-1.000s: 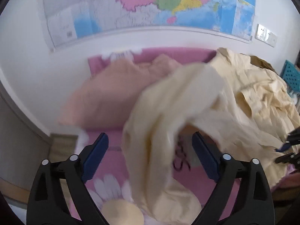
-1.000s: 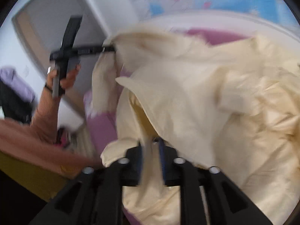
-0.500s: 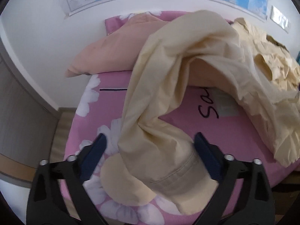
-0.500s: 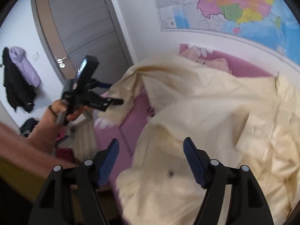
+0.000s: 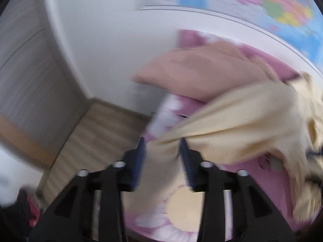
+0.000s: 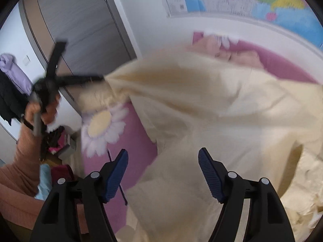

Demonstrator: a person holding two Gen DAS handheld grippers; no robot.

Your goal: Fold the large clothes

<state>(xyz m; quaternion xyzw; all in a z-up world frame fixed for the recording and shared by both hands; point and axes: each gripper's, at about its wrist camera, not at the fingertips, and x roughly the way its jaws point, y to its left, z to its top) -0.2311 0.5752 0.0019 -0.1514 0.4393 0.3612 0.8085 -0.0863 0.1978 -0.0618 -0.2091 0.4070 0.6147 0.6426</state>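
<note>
**Left gripper clamping a bunch of cream cloth, right gripper gaping above it**

In the left wrist view, the left gripper is pinching a gathered bunch of the cream garment between its blue pads, and the cloth is stretching from the lower centre of the frame toward the right edge. Behind it, a peach pillow is lying on the pink flowered bedsheet in the middle right, and a blurred wall map is filling the upper right. Wood flooring is showing at the lower left.

In the right wrist view, the right gripper is standing with its fingers wide apart at the bottom centre, holding nothing, with the cream garment spreading across the middle and right of the frame just beyond them. At the middle left, a hand is gripping the other gripper's handle, and that gripper's tip is meeting a pulled-up corner of the cloth. A grey door is occupying the upper left.
</note>
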